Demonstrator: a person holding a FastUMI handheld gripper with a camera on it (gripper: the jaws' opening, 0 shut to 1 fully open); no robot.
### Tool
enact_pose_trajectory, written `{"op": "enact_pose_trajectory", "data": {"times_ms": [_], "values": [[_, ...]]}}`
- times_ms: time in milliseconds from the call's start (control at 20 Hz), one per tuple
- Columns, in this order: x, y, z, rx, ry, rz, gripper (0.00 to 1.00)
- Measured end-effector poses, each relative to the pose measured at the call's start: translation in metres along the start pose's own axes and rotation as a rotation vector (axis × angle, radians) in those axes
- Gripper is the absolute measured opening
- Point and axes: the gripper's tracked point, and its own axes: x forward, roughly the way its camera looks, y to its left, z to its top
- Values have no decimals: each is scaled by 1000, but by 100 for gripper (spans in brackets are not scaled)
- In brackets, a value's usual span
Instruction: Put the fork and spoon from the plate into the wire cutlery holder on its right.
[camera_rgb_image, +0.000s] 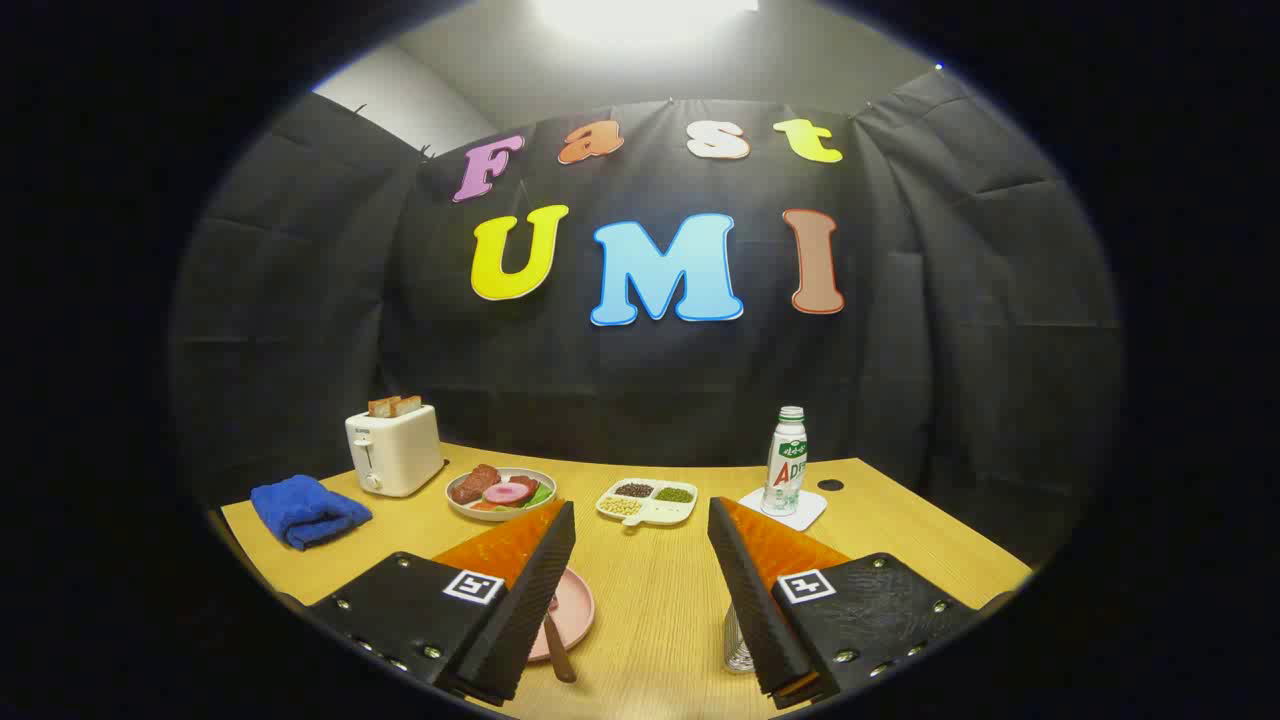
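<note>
From my seat the left finger of the tongs (640, 600), spread wide, covers most of the pink plate (572, 605). One brown handle (558, 650) pokes out; fork or spoon, I can't tell. The right finger hides nearly all the wire cutlery holder (737, 640).

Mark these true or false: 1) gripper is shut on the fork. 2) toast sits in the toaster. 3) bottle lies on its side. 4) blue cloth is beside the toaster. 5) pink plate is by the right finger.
1) False. The gripper is open, its fingers wide apart with nothing between them.
2) True. Toast sticks up from the toaster.
3) False. The bottle stands upright on a white coaster.
4) True. The blue cloth lies on the table beside the toaster.
5) False. The pink plate is by the left finger.
</note>
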Motion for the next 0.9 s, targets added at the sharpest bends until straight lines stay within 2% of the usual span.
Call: {"op": "enact_pose_trajectory", "data": {"times_ms": [400,900], "values": [[-13,15,-13,-46,2,-41,84],[-15,36,-25,-102,27,-11,84]]}}
